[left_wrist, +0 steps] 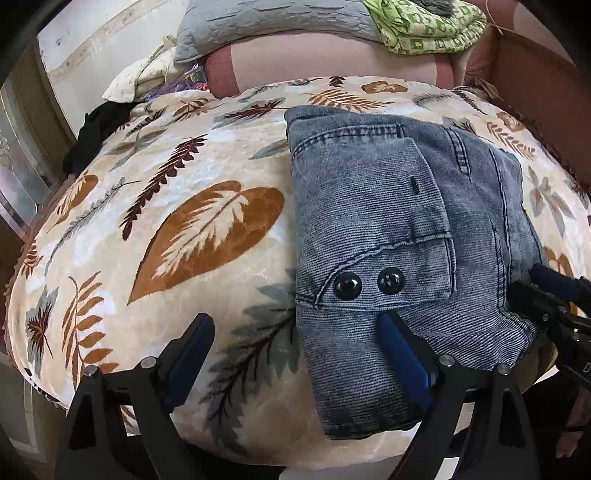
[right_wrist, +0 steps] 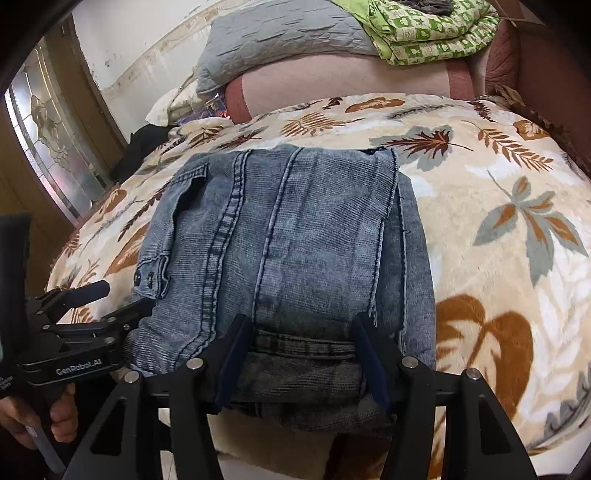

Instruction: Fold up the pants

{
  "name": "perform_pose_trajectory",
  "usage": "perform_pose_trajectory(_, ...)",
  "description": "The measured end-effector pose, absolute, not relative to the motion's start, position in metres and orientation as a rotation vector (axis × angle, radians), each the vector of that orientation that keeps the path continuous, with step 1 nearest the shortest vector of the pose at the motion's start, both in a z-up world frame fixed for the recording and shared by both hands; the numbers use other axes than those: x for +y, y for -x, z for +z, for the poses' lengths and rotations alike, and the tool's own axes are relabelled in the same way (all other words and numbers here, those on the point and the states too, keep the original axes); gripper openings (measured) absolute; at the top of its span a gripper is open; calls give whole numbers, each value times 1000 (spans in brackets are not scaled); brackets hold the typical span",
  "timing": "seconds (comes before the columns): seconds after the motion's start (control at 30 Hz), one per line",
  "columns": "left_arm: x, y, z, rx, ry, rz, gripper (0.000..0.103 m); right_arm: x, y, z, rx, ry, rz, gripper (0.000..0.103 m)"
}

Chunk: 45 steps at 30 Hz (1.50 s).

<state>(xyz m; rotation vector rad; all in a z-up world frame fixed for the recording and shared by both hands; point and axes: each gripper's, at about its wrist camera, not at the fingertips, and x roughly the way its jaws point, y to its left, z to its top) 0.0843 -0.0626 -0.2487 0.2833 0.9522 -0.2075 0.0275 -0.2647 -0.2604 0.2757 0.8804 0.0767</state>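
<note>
The blue denim pants [left_wrist: 399,236] lie folded into a compact stack on the leaf-print blanket [left_wrist: 147,229], near the bed's front edge. A pocket flap with two black buttons [left_wrist: 369,282] faces up. My left gripper [left_wrist: 295,332] is open at the stack's near left corner; its right finger rests on the denim, its left finger is over the blanket. In the right wrist view the pants [right_wrist: 288,236] fill the middle. My right gripper [right_wrist: 303,332] is open, its two fingers straddling the near edge of the stack. The left gripper [right_wrist: 92,302] shows at the left there.
A grey quilted pillow [left_wrist: 273,26] and a green patterned cloth [left_wrist: 424,26] lie on pink bedding at the head of the bed. A dark garment [left_wrist: 92,136] lies at the far left edge. A wooden door with glass [right_wrist: 48,140] stands at left.
</note>
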Motion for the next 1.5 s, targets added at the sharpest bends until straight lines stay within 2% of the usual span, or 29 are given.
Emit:
perform_pose_trajectory(0.27, -62, -88, -231, 995, -300, -233, 91, -271, -21, -253, 927, -332, 71, 63)
perform_pose_trajectory(0.4, -66, -87, -194, 858, -323, -238, 90, -283, -22, -233, 867, -332, 43, 63)
perform_pose_trajectory(0.57, -80, -117, -171, 797, -347, -203, 90, -308, -42, -210, 776, -354, -6, 63)
perform_pose_trajectory(0.83, -113, -179, -203, 973, -356, -180, 90, -335, -91, -223, 807, -541, 32, 63)
perform_pose_trajectory(1.2, -120, -192, -239, 1028, -348, -220, 92, -333, -120, -266, 945, -668, 105, 63)
perform_pose_trajectory(1.5, -113, -202, -254, 1030, -315, -229, 103, -328, -131, -275, 973, -635, 95, 63)
